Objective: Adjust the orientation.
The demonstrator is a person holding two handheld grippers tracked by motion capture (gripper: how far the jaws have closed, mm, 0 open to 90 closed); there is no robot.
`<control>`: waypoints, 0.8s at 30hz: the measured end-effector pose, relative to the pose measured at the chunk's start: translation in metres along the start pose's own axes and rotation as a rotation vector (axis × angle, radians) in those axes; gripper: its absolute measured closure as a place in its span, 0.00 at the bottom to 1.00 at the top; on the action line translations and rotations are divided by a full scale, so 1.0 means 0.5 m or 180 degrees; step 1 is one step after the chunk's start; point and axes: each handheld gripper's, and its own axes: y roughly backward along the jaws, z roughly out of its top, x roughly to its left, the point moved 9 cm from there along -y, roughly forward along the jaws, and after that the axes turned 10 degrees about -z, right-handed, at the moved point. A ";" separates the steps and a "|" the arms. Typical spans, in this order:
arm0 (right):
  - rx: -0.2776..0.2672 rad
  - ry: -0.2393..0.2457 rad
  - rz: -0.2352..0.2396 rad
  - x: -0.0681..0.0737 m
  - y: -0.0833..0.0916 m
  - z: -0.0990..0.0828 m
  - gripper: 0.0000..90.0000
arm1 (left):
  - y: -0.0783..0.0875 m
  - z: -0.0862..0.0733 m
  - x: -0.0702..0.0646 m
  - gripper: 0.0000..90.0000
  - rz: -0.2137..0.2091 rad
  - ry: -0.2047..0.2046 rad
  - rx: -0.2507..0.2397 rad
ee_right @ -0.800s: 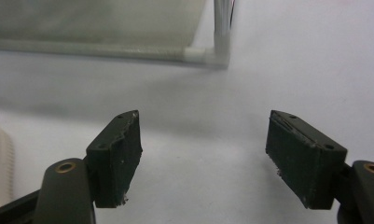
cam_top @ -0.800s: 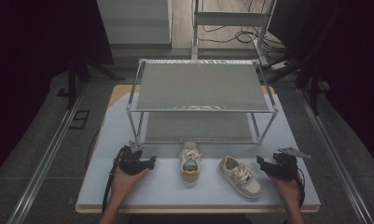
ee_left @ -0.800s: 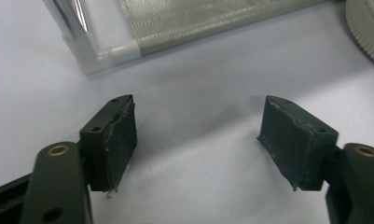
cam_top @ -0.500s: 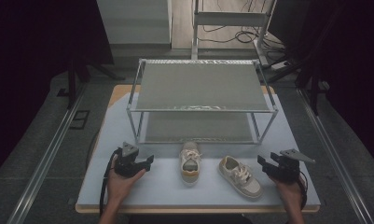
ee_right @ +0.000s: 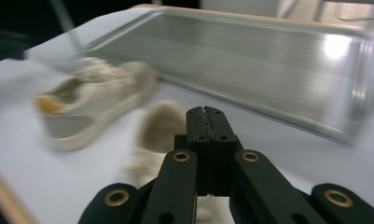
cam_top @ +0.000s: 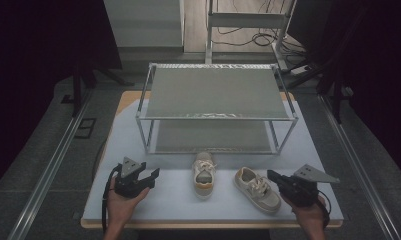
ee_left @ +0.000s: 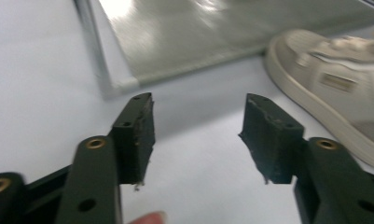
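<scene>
Two beige sneakers lie on the white table in front of a metal shoe rack [cam_top: 215,95]. One sneaker [cam_top: 204,174] points at the rack; the other [cam_top: 257,189] lies at an angle to its right. My left gripper [cam_top: 150,175] hovers left of the first sneaker, open with nothing between its jaws [ee_left: 198,121]; that sneaker [ee_left: 334,93] lies off to its right. My right gripper [cam_top: 273,176] is just right of the angled sneaker, shut and empty [ee_right: 206,114]. That sneaker's heel [ee_right: 159,126] sits right beyond its tips, with the other sneaker [ee_right: 96,98] farther left.
The rack has two grey mesh shelves; its lower shelf [ee_left: 184,42] sits low over the table just behind the sneakers. The white table surface [cam_top: 168,200] ends at a wooden front edge. Dark floor and rails flank both sides.
Both hands have drawn back slightly toward the table's near edge. The sneakers and rack have not moved.
</scene>
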 end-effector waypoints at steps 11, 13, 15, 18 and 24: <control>0.0331 0.0507 0.0453 0.203 -0.085 -0.027 0.99 | -0.004 -0.007 -0.043 0.50 -0.0158 -0.0131 0.0158; 0.0407 0.0569 0.0442 0.229 -0.107 -0.033 0.99 | -0.006 -0.011 -0.042 0.49 -0.0165 -0.0110 0.0178; 0.0466 0.0618 0.0405 0.247 -0.126 -0.040 0.99 | -0.006 -0.013 -0.040 0.48 -0.0158 -0.0105 0.0180; 0.0531 0.0677 0.0240 0.254 -0.148 -0.050 0.99 | -0.005 -0.013 -0.038 0.47 -0.0164 -0.0090 0.0183; 0.0629 0.0754 0.0161 0.258 -0.164 -0.070 0.99 | -0.008 -0.016 -0.048 0.46 -0.0225 -0.0134 0.0239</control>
